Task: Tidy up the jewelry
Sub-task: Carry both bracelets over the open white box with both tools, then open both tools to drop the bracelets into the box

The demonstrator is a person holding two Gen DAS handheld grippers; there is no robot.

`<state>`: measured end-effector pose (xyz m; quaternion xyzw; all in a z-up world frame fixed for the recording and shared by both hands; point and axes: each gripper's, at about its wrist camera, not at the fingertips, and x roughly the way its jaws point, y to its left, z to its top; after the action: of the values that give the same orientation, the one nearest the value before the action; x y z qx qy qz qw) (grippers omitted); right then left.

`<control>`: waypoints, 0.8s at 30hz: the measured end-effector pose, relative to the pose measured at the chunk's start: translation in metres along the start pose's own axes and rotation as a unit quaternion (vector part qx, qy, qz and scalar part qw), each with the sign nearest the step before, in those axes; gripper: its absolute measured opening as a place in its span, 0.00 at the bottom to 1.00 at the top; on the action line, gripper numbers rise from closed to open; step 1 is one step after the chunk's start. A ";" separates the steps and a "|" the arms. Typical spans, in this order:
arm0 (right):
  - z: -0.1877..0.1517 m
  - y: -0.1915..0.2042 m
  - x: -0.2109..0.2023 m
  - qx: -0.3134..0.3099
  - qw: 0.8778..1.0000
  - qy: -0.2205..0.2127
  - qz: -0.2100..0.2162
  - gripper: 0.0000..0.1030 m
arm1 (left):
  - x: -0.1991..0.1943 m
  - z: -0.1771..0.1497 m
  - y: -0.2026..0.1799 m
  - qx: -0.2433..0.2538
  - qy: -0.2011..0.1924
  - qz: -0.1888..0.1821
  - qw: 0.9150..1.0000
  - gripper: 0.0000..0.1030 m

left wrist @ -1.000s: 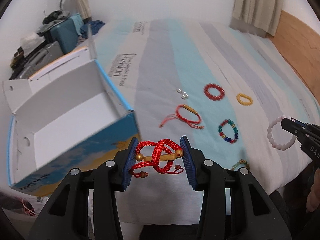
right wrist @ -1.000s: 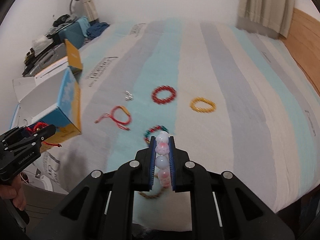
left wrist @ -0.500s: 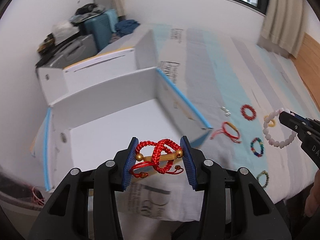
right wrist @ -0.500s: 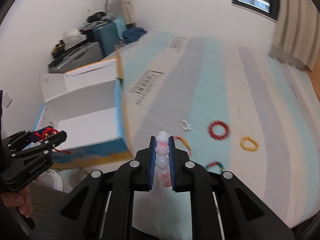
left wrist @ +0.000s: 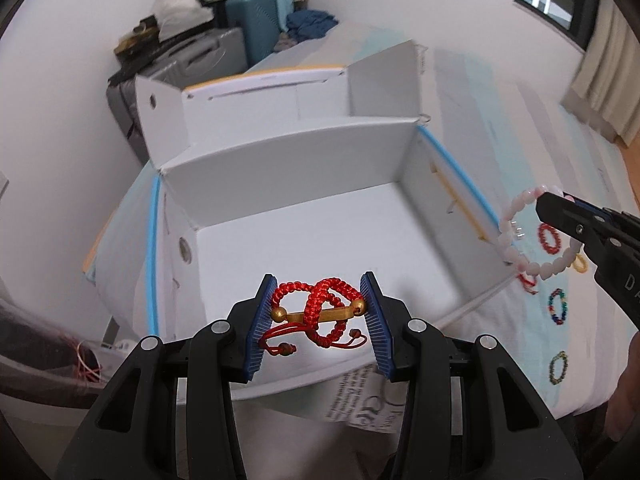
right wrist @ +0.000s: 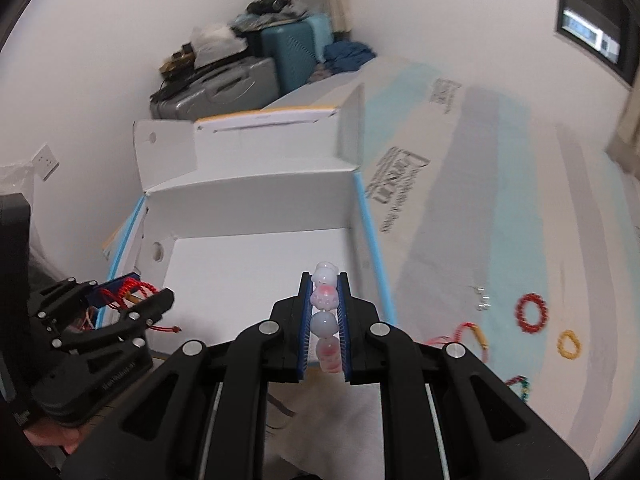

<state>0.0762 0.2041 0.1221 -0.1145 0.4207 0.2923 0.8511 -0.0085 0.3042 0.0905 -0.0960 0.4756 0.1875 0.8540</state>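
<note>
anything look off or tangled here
Yes: the red braided bracelet in the left tool is bunched into overlapping loops, its cord ends dangling. The pink bead bracelet in the right tool hangs normally. The white box looks intact.

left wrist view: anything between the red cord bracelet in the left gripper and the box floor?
Nothing. In the left wrist view the red cord bracelet hangs in the left hand-held gripper over the bare white floor of the box.
</note>
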 end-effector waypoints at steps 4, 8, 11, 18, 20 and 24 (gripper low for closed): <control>0.008 0.016 0.035 -0.010 0.999 0.042 0.010 0.11 | 0.022 0.003 0.013 -0.011 0.029 0.003 1.000 0.41; 0.012 0.025 0.069 -0.015 0.996 0.086 0.014 0.11 | 0.046 0.007 0.021 -0.015 0.068 0.011 0.998 0.41; 0.012 0.028 0.097 -0.009 0.992 0.124 0.018 0.11 | 0.064 0.012 0.025 -0.020 0.096 0.008 0.995 0.41; 0.000 0.020 0.149 0.012 0.980 0.199 0.013 0.11 | 0.100 0.004 0.033 -0.024 0.148 0.007 0.989 0.41; -0.004 0.018 0.158 0.012 0.978 0.208 0.008 0.11 | 0.109 0.000 0.034 -0.023 0.161 0.012 0.987 0.41; -0.009 0.016 0.164 0.014 0.977 0.214 0.008 0.11 | 0.113 -0.003 0.034 -0.018 0.160 0.022 0.987 0.42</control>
<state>0.1392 0.2786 -0.0114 -0.1594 0.5981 0.2622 0.7403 0.0290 0.3597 -0.0070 -0.1300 0.6048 0.1968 0.7606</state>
